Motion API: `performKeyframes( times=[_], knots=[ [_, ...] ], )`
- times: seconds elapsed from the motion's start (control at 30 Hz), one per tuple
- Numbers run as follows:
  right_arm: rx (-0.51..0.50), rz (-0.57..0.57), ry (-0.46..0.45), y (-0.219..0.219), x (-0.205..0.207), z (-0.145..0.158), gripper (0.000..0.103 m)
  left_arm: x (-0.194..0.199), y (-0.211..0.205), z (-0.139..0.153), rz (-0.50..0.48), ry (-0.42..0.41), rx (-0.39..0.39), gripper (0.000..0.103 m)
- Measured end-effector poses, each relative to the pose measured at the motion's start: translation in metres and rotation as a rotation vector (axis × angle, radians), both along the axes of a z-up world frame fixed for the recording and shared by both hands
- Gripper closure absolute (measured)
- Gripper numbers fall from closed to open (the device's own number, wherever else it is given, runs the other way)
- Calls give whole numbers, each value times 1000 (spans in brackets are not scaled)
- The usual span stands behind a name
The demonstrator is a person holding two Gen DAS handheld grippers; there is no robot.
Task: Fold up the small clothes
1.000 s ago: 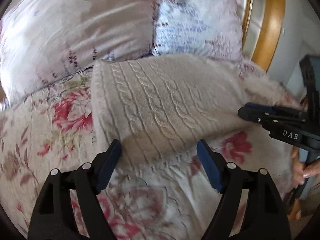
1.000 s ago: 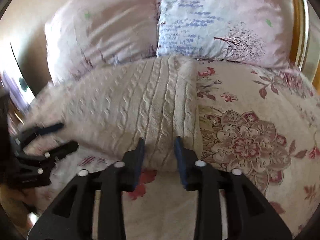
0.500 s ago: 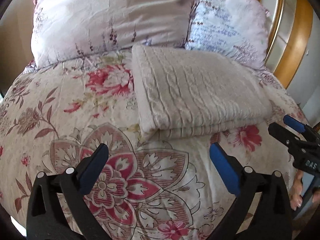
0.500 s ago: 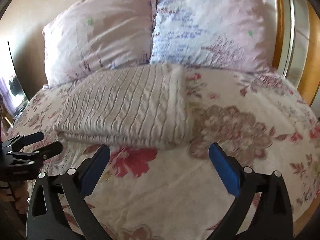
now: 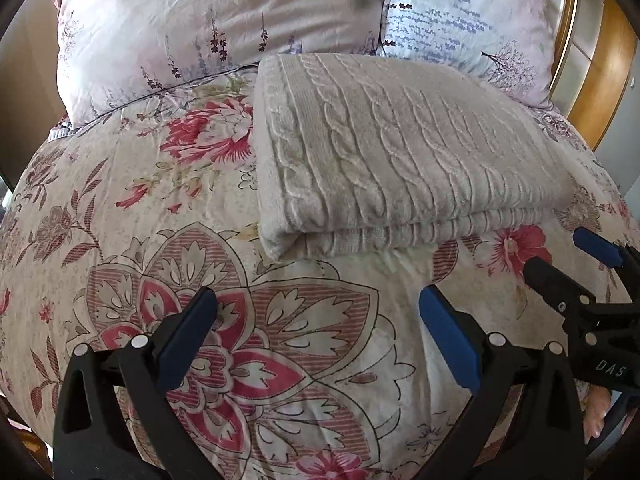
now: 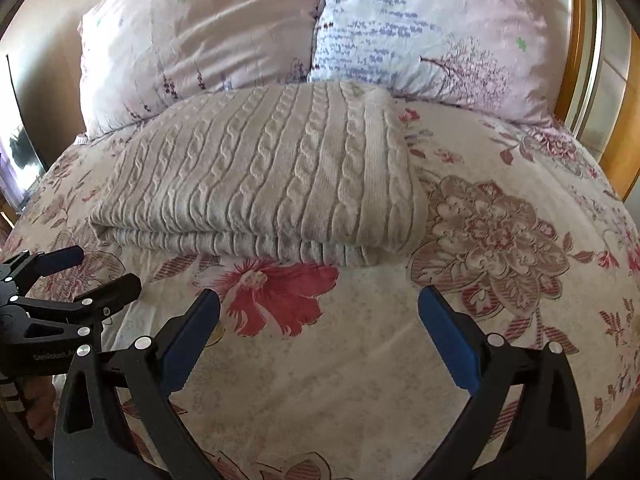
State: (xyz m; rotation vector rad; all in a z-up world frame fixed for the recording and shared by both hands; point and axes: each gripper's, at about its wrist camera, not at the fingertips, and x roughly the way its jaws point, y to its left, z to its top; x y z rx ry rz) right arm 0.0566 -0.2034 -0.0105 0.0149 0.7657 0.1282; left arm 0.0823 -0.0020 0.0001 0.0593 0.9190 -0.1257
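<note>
A cream cable-knit sweater (image 5: 400,148) lies folded in a flat rectangle on the flowered bedspread (image 5: 160,248), just below the pillows. My left gripper (image 5: 316,296) hovers open over the bedspread, short of the sweater's near left corner, with nothing between its blue pads. In the right wrist view the same sweater (image 6: 272,172) has its stacked edges facing me. My right gripper (image 6: 318,294) is open and empty in front of its near right part. Each gripper shows in the other's view: the right one (image 5: 556,254) at the right edge, the left one (image 6: 106,268) at the left edge.
Two flowered pillows (image 5: 216,32) (image 5: 472,20) lean behind the sweater. A wooden headboard (image 5: 600,80) rises at the far right. A person's fingers (image 5: 596,412) hold the right gripper's handle. The bedspread (image 6: 500,240) stretches bare to the sweater's right.
Both grippers let go of the sweater's near edge, opened wide and drew back toward me. The sweater dropped flat and now lies folded on the bedspread.
</note>
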Motion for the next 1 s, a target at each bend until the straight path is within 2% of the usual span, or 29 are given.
performKeyframes(
  times=[0.13,0.27,1.0],
  knots=[
    [7,-9,31,-1,4,-4,1,0,-3,-1,8,-11,17,2],
    [-55,-3,40,8,5,-7,1,-1,-1,-2,14,-34,9,2],
    [-44,-34,18,7,1,-8,1,-2,-1,-3,16,-53,8,2]
  ],
)
